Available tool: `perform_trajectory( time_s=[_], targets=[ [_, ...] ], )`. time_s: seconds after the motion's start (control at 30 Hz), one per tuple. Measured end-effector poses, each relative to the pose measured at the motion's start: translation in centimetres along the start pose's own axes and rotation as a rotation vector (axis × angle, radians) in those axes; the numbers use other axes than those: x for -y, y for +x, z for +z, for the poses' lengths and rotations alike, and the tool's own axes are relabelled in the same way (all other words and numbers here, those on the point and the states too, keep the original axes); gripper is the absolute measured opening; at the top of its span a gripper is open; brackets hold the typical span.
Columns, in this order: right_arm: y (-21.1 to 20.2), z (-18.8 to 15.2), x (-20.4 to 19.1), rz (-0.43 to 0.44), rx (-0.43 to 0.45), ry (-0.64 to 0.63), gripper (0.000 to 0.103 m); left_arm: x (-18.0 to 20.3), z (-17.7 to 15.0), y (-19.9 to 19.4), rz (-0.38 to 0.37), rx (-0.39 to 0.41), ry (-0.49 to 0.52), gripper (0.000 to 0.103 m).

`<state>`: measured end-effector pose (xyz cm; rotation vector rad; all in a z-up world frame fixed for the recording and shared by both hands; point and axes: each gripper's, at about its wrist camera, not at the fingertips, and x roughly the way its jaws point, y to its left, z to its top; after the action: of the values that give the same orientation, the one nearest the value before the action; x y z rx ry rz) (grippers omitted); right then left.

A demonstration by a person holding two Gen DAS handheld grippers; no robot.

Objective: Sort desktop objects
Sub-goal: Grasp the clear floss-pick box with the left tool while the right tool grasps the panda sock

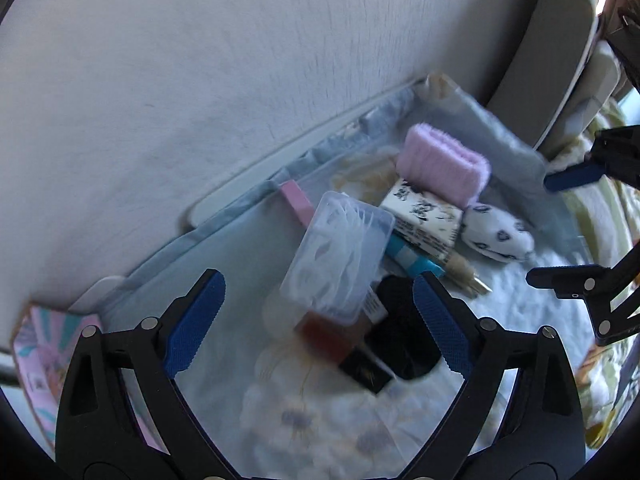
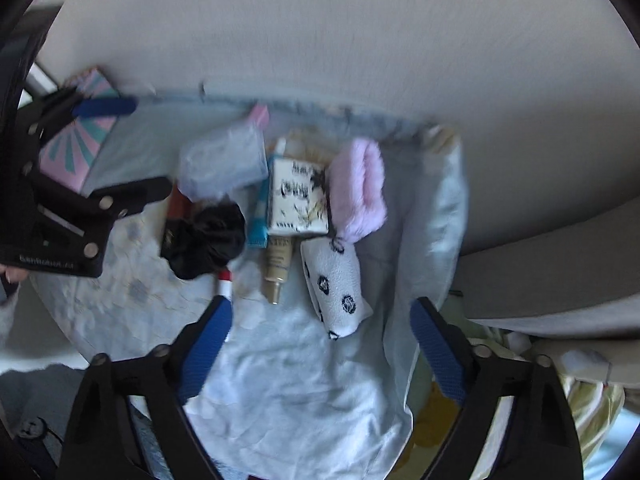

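A pile of small objects lies on a pale blue cloth (image 1: 224, 264) against a white wall. A clear plastic box of floss picks (image 1: 340, 252) rests on an amber bottle (image 1: 332, 336) next to a black scrunchie (image 1: 404, 332). Behind them are a white printed carton (image 1: 424, 216), a pink fluffy roll (image 1: 444, 164) and a white spotted pouch (image 1: 496, 232). My left gripper (image 1: 320, 324) is open, with the floss box and bottle between its fingers. My right gripper (image 2: 322, 344) is open and empty above the cloth, just short of the spotted pouch (image 2: 336, 284), the carton (image 2: 298, 200) and a beige tube (image 2: 276, 264).
A pink and teal patterned box (image 2: 76, 148) stands at the cloth's left end by the wall. A teal tube (image 2: 258, 220) and a red-and-white stick (image 2: 225, 280) lie among the pile. Beige cushions (image 1: 552, 60) and yellow-green bedding (image 2: 580, 408) lie to the right.
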<state>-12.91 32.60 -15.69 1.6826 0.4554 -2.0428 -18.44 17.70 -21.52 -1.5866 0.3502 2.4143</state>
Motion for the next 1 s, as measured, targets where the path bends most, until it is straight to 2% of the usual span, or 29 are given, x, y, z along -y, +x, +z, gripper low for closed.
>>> perform_trajectory(
  time_s=[0.03, 0.07, 0.2, 0.37, 0.4, 0.47, 0.53, 0.6, 0.77, 1.0],
  targets=[
    [0.9, 0.0, 0.3, 0.017, -0.012, -0.011, 0.067, 0.0, 0.2, 0.6, 0.001, -0.005, 0.004, 0.093],
    [1.6, 0.1, 0.5, 0.026, -0.021, -0.017, 0.064, 0.1, 0.4, 1.2, 0.003, -0.010, 0.008, 0.093],
    [4.1, 0.2, 1.5, 0.053, -0.045, -0.020, 0.061, 0.4, 0.8, 2.9, -0.001, -0.031, 0.022, 0.092],
    [5.1, 0.0, 1.6, 0.054, -0.038, -0.052, 0.054, 0.2, 0.7, 4.5, -0.034, -0.069, 0.009, 0.085],
    [5.3, -0.1, 1.6, 0.059, -0.043, -0.056, 0.052, 0.1, 0.7, 4.8, -0.039, -0.073, 0.005, 0.082],
    [5.7, -0.3, 1.4, 0.052, -0.052, -0.062, 0.043, -0.1, 0.6, 5.1, -0.037, -0.077, -0.006, 0.075],
    [5.9, -0.6, 1.0, 0.025, -0.051, -0.086, 0.037, -0.4, 0.4, 5.3, -0.033, -0.082, -0.017, 0.060],
    [5.9, -0.8, 0.8, 0.022, -0.044, -0.091, 0.033, -0.7, 0.3, 5.3, -0.022, -0.082, -0.030, 0.057],
    [5.7, -1.3, 0.6, 0.009, -0.035, -0.076, 0.027, -1.3, -0.2, 4.7, -0.029, -0.071, -0.048, 0.054],
    [4.6, -2.1, 0.2, -0.014, -0.037, -0.054, 0.025, -2.1, -0.9, 2.1, -0.037, -0.056, -0.048, 0.052]
  ],
)
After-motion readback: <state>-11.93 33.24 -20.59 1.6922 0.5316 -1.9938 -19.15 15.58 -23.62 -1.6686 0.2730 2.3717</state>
